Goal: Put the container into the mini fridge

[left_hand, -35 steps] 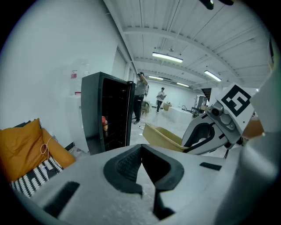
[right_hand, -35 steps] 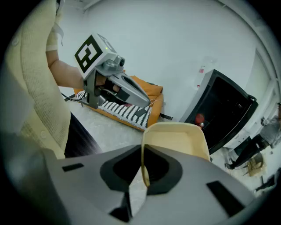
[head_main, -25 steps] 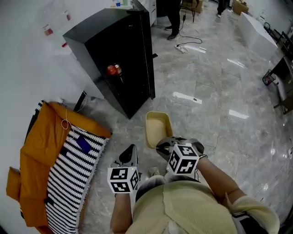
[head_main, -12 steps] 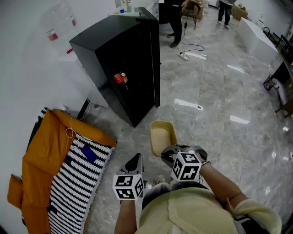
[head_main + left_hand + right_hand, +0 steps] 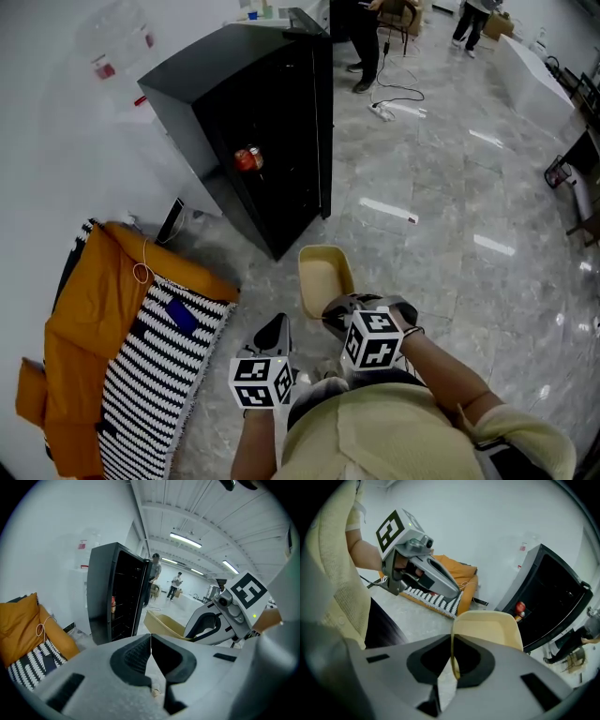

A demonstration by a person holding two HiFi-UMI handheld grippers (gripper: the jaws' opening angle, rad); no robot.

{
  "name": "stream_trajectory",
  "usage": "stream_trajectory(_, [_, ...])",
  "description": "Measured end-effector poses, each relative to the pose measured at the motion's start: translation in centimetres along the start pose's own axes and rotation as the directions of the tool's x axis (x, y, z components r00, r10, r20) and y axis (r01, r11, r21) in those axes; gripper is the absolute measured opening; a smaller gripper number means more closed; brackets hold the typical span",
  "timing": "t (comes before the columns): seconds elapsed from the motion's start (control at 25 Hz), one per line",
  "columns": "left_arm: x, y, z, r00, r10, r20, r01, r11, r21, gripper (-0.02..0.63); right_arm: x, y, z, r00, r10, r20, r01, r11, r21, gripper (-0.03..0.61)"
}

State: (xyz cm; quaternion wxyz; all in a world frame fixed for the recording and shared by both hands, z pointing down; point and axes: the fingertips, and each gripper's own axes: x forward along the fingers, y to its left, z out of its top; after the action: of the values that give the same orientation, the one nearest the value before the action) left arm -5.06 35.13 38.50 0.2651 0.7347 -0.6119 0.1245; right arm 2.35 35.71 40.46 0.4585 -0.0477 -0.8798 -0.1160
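**Head view: container nearing the open fridge**

Over the last second the fridge (image 5: 246,84) has drawn nearer in the head view. The container (image 5: 323,274) now hangs above the floor just short of the fridge's lower front edge, still outside. That suggests the carry is well along, with the insertion yet to come. The right gripper (image 5: 330,307) is clamped on the container's near end wall, the thin rim pinched between its jaws. The left gripper (image 5: 275,328) rides beside it, jaws pressed together on nothing. The container sits open side up. Its long axis runs away from the person, and its free end is aimed roughly at the dark opening, where a red can (image 5: 246,158) stands.
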Motion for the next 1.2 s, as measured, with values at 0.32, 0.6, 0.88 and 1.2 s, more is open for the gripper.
stream_trajectory(0.32, [4.4,0.2,2.9,0.997,0.062,0.036,-0.062,0.998,0.004,0.023,0.3,-4.5,-1.6,0.999,0.051,0.008,-0.051,0.997,-0.063,0.035])
stream_trajectory(0.6, [8.3,-0.2,5.0,0.996,0.082,0.026,-0.082,0.997,-0.011,0.023,0.4,-7.4,-3.3,0.995,0.102,0.012,-0.101,0.991,-0.090,0.035])
stream_trajectory(0.88, [11.1,-0.1,6.2,0.992,0.126,0.023,-0.125,0.992,-0.030,0.023,0.4,-9.8,-5.0,0.991,0.132,0.020,-0.128,0.984,-0.122,0.035])
stream_trajectory(1.2, [13.8,-0.5,7.2,0.988,0.152,0.015,-0.152,0.988,-0.024,0.023,1.2,-12.0,-7.2,0.988,0.153,0.013,-0.149,0.978,-0.144,0.035])
